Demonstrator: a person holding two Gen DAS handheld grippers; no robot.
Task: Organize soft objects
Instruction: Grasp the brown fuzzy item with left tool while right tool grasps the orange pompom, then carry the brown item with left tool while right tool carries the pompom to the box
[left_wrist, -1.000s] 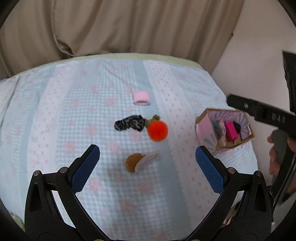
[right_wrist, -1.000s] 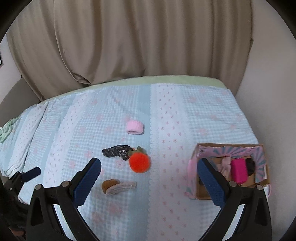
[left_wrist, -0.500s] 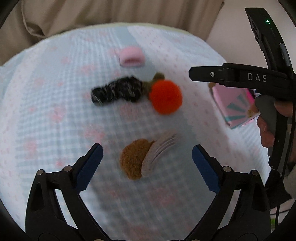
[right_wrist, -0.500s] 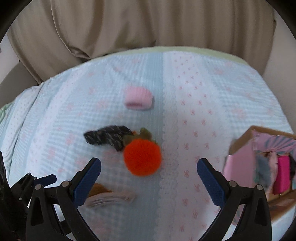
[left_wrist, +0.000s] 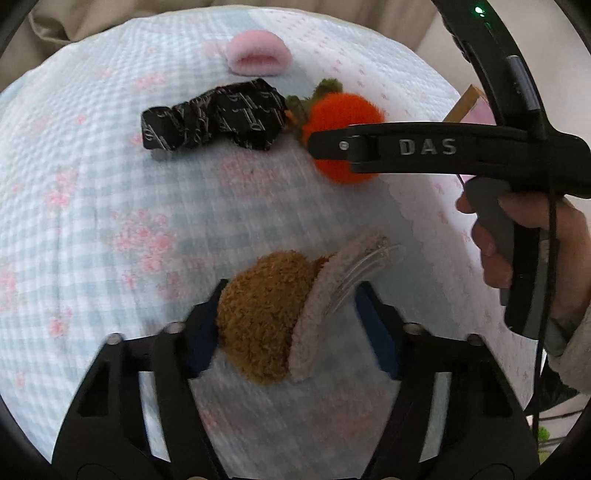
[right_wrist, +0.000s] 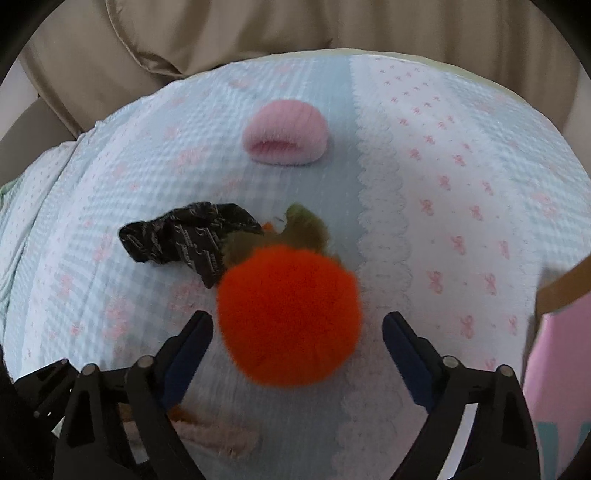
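Both grippers dropped; right gripper (left_wrist: 424, 147) reads "DAS".

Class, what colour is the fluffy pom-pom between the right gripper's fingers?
Bright orange pom-pom, with green leaves; clearest in the right wrist view.

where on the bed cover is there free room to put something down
Free: the bed cover right of the scalloped seam, between the pink roll and the cardboard box; also left of the black scrunchie. Crowded: the middle, where scrunchie and orange pompom touch, the brown plush clip lies near, and both grippers are closing around the pompom and clip.
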